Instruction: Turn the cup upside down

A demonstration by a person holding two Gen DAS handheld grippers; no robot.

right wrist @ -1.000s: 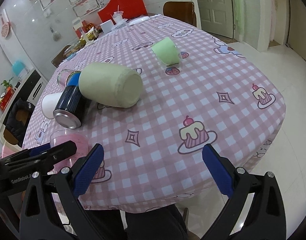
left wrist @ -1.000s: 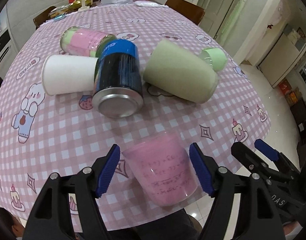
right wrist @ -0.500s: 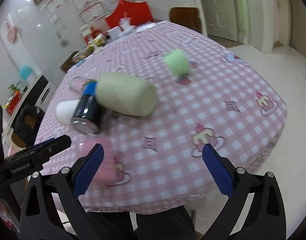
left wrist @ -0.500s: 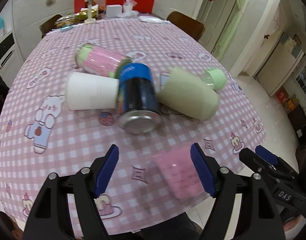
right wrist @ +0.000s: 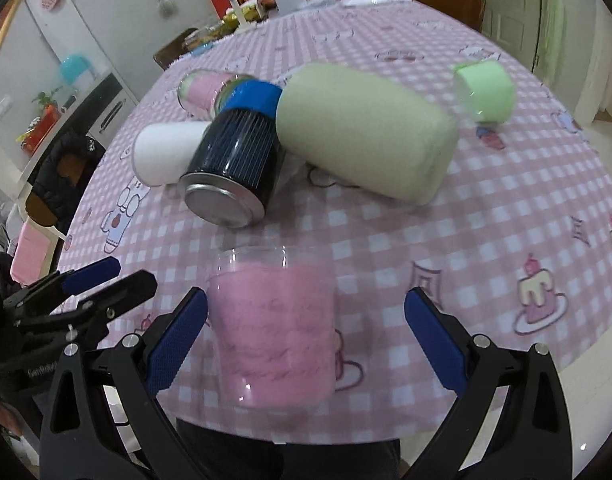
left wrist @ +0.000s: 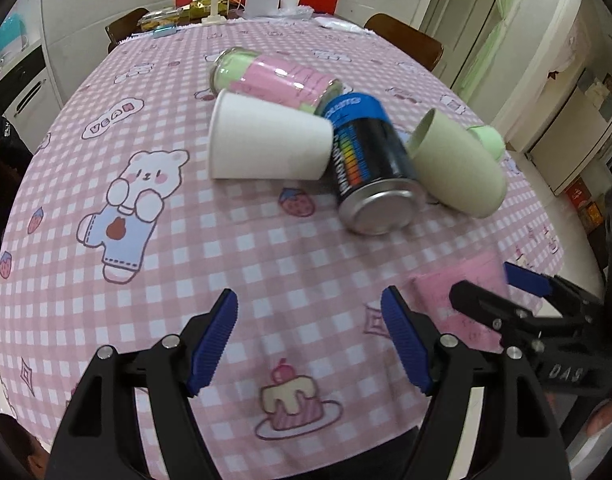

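Observation:
A clear plastic cup with pink lining [right wrist: 274, 328] stands on the pink checked tablecloth near the front edge. In the right wrist view it sits between the fingers of my open right gripper [right wrist: 306, 340], nearer the left finger, not gripped. In the left wrist view the same cup [left wrist: 458, 300] shows at the right, partly behind the right gripper's fingers [left wrist: 490, 312]. My left gripper [left wrist: 310, 344] is open and empty over bare cloth, left of the cup.
Behind the cup lie a dark can with a blue cap [right wrist: 234, 168], a white paper cup [left wrist: 266, 148], a pale green cup [right wrist: 366, 132], a pink-lined glass jar [left wrist: 274, 76] and a small light green cup [right wrist: 486, 90]. The table's front edge is close.
The left gripper has moved left off the pink cup, which had stood between its fingers. The right gripper has moved left, so the cup now stands between its fingers.

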